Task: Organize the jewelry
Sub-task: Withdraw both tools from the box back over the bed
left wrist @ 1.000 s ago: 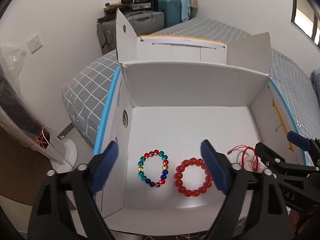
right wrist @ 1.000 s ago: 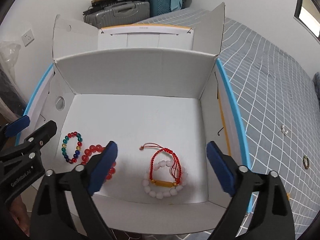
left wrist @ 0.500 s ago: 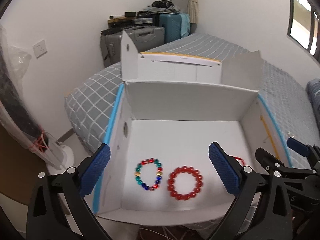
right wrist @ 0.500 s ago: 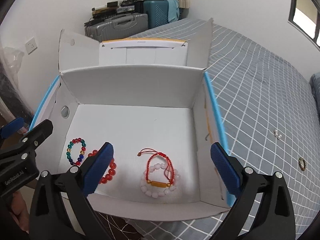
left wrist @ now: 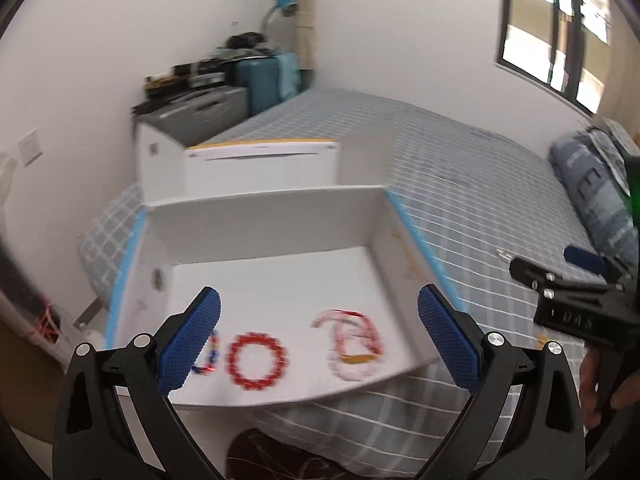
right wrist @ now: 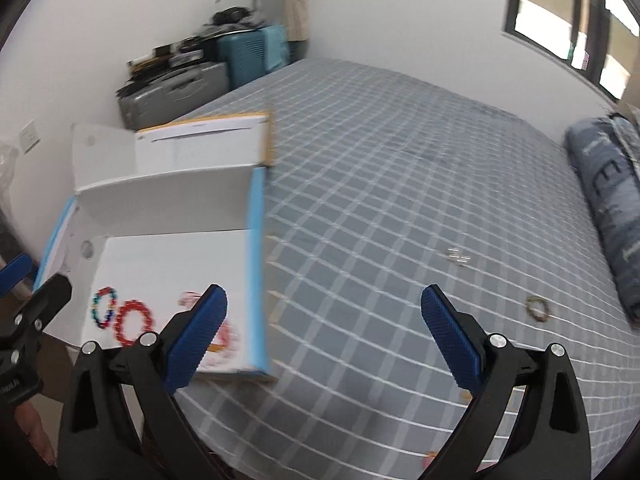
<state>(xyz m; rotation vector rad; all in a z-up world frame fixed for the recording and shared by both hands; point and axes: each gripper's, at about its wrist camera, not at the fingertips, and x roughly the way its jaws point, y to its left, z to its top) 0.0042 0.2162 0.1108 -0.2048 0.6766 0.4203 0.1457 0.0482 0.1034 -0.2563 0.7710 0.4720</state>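
A white cardboard box (left wrist: 280, 216) with blue edges sits on the bed corner. Inside lie a multicoloured bead bracelet (right wrist: 104, 307), a red bead bracelet (left wrist: 256, 360) and a red-cord and white-bead bracelet (left wrist: 354, 346). My left gripper (left wrist: 320, 336) is open and empty above the box's near edge. My right gripper (right wrist: 324, 332) is open and empty over the bed, right of the box (right wrist: 168, 184). On the bedspread lie a small clear piece (right wrist: 458, 256) and a brownish ring-shaped bracelet (right wrist: 538, 307). A small pink item (right wrist: 430, 458) shows near the bed's front edge.
The bed (right wrist: 400, 168) has a grey checked cover, with a folded dark blue quilt (right wrist: 612, 208) at the right. Suitcases (left wrist: 224, 100) stand against the far wall. A window (left wrist: 560, 32) is at the upper right. The right gripper also shows in the left wrist view (left wrist: 568, 292).
Both grippers have pulled back and swung right. The right wrist view now faces the open bedspread instead of the box. Both stay open; the bracelets in the box have not moved.
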